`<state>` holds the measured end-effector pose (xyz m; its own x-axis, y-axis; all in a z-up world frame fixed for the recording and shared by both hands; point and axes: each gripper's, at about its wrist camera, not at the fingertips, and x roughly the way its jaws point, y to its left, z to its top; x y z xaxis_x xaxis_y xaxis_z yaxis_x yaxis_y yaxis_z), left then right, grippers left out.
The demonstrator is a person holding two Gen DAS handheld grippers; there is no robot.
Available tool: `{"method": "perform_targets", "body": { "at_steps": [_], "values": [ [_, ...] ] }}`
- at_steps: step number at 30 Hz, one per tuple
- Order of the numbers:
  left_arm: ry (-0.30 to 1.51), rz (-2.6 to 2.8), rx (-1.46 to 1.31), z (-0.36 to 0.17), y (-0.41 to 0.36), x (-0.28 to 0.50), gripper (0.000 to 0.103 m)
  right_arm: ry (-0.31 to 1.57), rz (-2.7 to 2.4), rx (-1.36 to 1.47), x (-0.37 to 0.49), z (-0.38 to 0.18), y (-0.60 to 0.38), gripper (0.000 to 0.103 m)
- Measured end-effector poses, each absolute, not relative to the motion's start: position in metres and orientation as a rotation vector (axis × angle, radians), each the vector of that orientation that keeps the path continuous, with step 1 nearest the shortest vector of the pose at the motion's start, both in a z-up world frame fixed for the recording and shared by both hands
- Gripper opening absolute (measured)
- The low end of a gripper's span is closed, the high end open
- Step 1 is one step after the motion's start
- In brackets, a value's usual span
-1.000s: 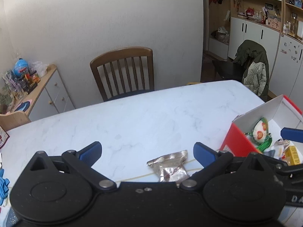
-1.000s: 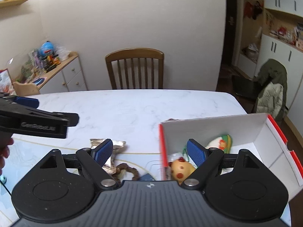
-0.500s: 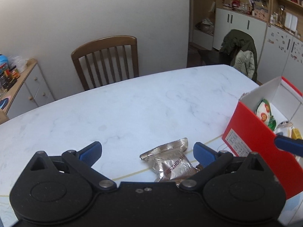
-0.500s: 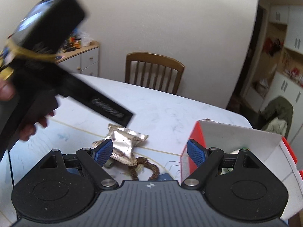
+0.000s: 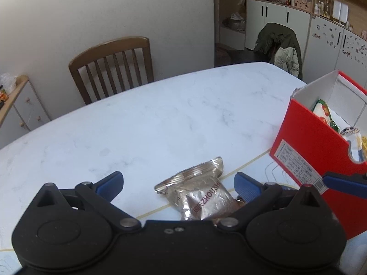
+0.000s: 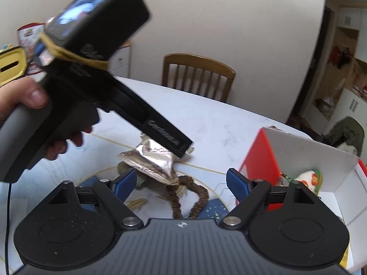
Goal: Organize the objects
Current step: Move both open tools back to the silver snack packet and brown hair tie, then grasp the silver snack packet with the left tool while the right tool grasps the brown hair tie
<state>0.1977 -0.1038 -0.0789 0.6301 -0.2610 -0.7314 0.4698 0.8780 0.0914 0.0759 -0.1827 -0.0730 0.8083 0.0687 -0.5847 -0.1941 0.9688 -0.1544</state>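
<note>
A crinkled silver foil snack packet (image 5: 201, 194) lies on the white marble table (image 5: 160, 123), between the blue pads of my open left gripper (image 5: 179, 184), which hovers just above it. In the right wrist view the same foil packet (image 6: 156, 162) lies under the left tool's tip, and a brown scrunchie (image 6: 190, 197) curls on the table in front of my open right gripper (image 6: 182, 183). A red box (image 5: 321, 151) with white inside walls stands at the right and holds several small items. The right gripper's blue fingertip (image 5: 344, 183) shows before the box.
A hand (image 6: 29, 100) holds the left tool (image 6: 96, 68). A wooden chair (image 5: 114, 68) stands behind the table. There is a sideboard (image 5: 16, 107) at the left. A jacket hangs over a chair (image 5: 279, 45) at the right, before white cupboards.
My left gripper has come down and closer over the foil packet. My right gripper has swung left, away from the red box, so the scrunchie now lies before it.
</note>
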Motion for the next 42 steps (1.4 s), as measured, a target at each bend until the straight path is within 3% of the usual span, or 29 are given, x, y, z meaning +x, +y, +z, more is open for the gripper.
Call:
{"method": "perform_targets", "body": {
  "at_steps": [16,22,25,28,32,34,39,42],
  "values": [
    [0.86,-0.488,0.244,-0.11,-0.104,0.211,0.095,0.735,0.081,-0.136,0.102,-0.117,-0.192,0.084],
    [0.92,-0.515,0.189,-0.123,-0.103,0.215,0.093,0.767,0.086,-0.115,0.107,-0.125,-0.193,0.064],
    [0.942,-0.515,0.154,-0.127,-0.101,0.219,0.088,0.762,0.093,-0.086,0.106,-0.126,-0.197,0.053],
    [0.927,-0.536,0.159,-0.125,-0.102,0.217,0.076,0.758,0.099,-0.059,0.106,-0.125,-0.2,0.033],
    [0.905,-0.522,0.17,-0.126,-0.105,0.214,0.073,0.744,0.106,-0.061,0.104,-0.127,-0.199,0.021],
    [0.897,-0.515,0.168,-0.126,-0.104,0.213,0.07,0.736,0.102,-0.066,0.103,-0.128,-0.199,0.019],
    [0.882,-0.508,0.173,-0.122,-0.104,0.212,0.053,0.726,0.1,-0.05,0.108,-0.127,-0.203,0.017],
    [0.862,-0.503,0.199,-0.12,-0.105,0.21,0.05,0.719,0.107,-0.048,0.106,-0.126,-0.203,0.017]
  ]
}}
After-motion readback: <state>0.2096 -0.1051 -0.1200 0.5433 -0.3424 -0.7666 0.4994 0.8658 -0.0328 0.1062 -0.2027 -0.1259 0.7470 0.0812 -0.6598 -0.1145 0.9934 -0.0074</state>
